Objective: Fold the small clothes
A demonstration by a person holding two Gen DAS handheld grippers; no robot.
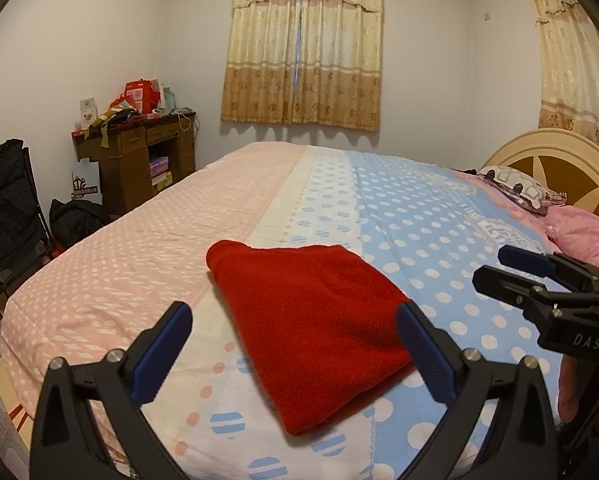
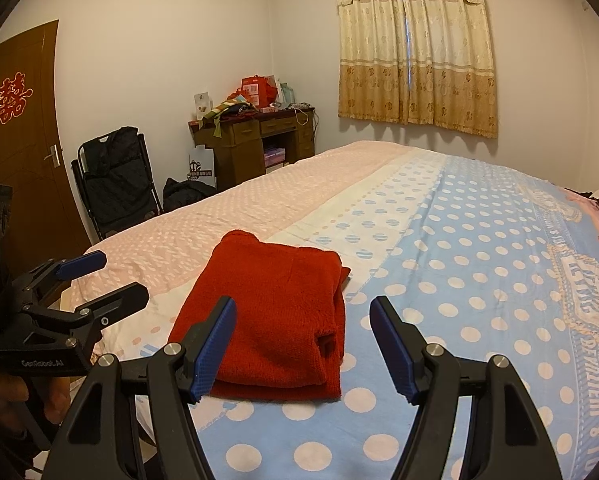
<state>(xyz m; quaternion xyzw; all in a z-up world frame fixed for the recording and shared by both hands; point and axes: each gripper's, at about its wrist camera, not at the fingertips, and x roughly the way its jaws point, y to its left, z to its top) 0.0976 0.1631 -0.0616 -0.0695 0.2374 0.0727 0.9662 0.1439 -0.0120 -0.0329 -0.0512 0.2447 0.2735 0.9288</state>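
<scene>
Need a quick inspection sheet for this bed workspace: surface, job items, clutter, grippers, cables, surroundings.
Surface: polka-dot bedspread, pink, white and blue bands.
Job's things: red garment folded, lying flat on the bedspread.
Clutter: pillow and pink bundle near the headboard.
Grippers: left gripper open, empty; right gripper open, empty.
Cables: white cord on the desk.
Surroundings: curtains, folding chair, door.
</scene>
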